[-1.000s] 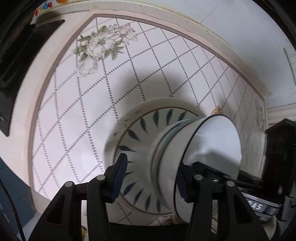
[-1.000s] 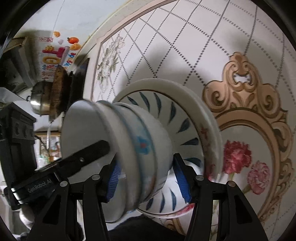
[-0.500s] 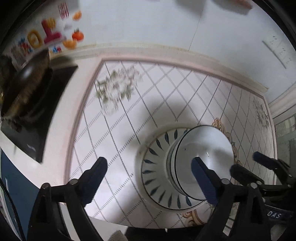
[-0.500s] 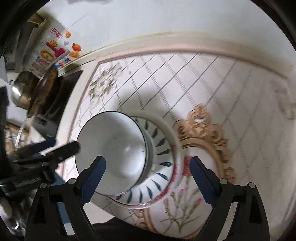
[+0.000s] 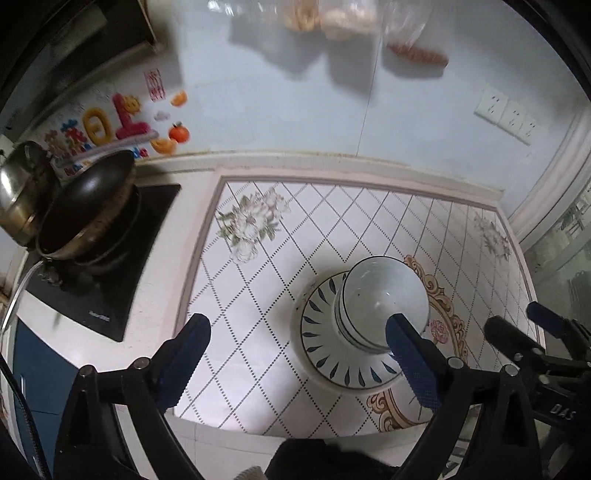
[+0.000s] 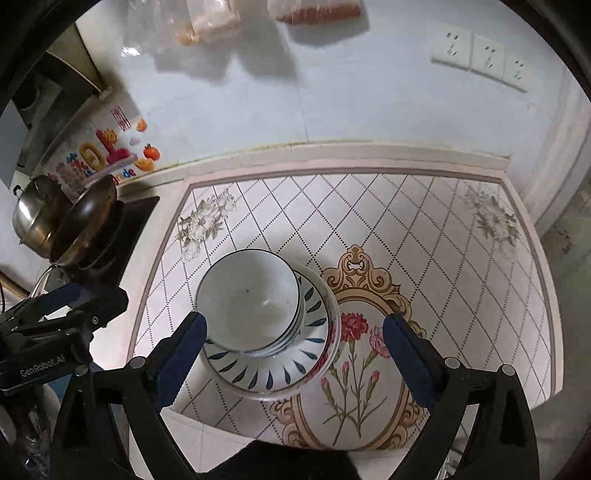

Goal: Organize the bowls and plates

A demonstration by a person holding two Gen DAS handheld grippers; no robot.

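Note:
A stack of white bowls [image 5: 384, 295] stands upright on a stack of plates with blue leaf marks [image 5: 321, 350] on the tiled counter. The bowls [image 6: 251, 302] and plates [image 6: 295, 369] also show in the right wrist view. My left gripper [image 5: 299, 354] is open and empty, raised above and in front of the stack. My right gripper [image 6: 291, 354] is open and empty, likewise raised above the stack. Each gripper shows at the edge of the other's view.
A black wok [image 5: 85, 206] and a steel pot [image 5: 18, 195] sit on a black cooktop [image 5: 110, 273] at the left. The counter [image 6: 461, 277] ends at the wall behind and at a front edge near me. Bags hang on the wall [image 6: 221, 22].
Both grippers let go of the bowl stack, opened wide and rose up and back. The bowls went from tilted in the jaws to standing upright on the plates.

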